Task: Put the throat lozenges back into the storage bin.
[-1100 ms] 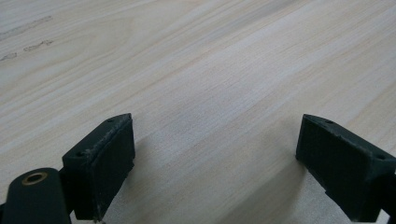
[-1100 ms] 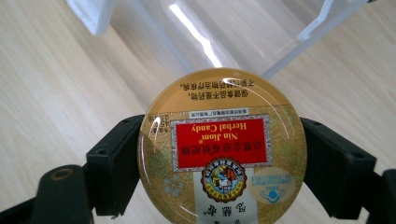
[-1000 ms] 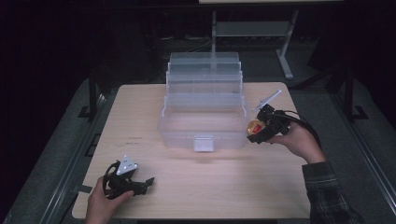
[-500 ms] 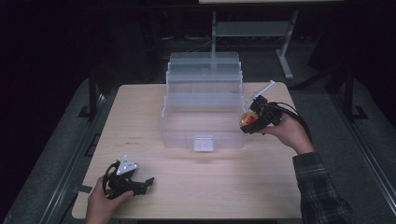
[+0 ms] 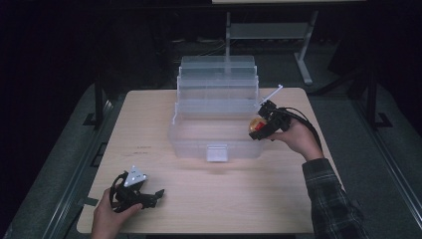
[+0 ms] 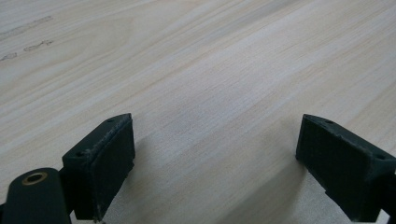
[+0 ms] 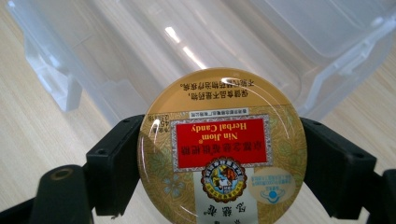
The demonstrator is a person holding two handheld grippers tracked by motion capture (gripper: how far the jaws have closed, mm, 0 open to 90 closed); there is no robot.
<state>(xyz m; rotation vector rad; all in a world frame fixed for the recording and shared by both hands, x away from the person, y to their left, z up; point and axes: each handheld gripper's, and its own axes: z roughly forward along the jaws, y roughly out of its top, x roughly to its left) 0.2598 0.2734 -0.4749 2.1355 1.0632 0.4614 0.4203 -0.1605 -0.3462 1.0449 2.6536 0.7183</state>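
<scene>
One candy tin (image 7: 222, 149), going into the clear box (image 5: 217, 130).
We are pinching it flat between the right gripper (image 5: 262, 126) jaws at the box's right rim, the opening lying leftward; our left gripper (image 5: 137, 191), jaws spread, is resting on the desk (image 5: 239, 199).

From above our side we look forward and down on the whole table (image 5: 209, 199), the clear box (image 5: 216, 134) toward twelve o'clock. Our left gripper camera skims close over bare table wood (image 6: 196, 70). Our right gripper camera sits close on the candy tin (image 7: 219, 149), sharing the clear box (image 7: 140, 56) with the high view.
</scene>
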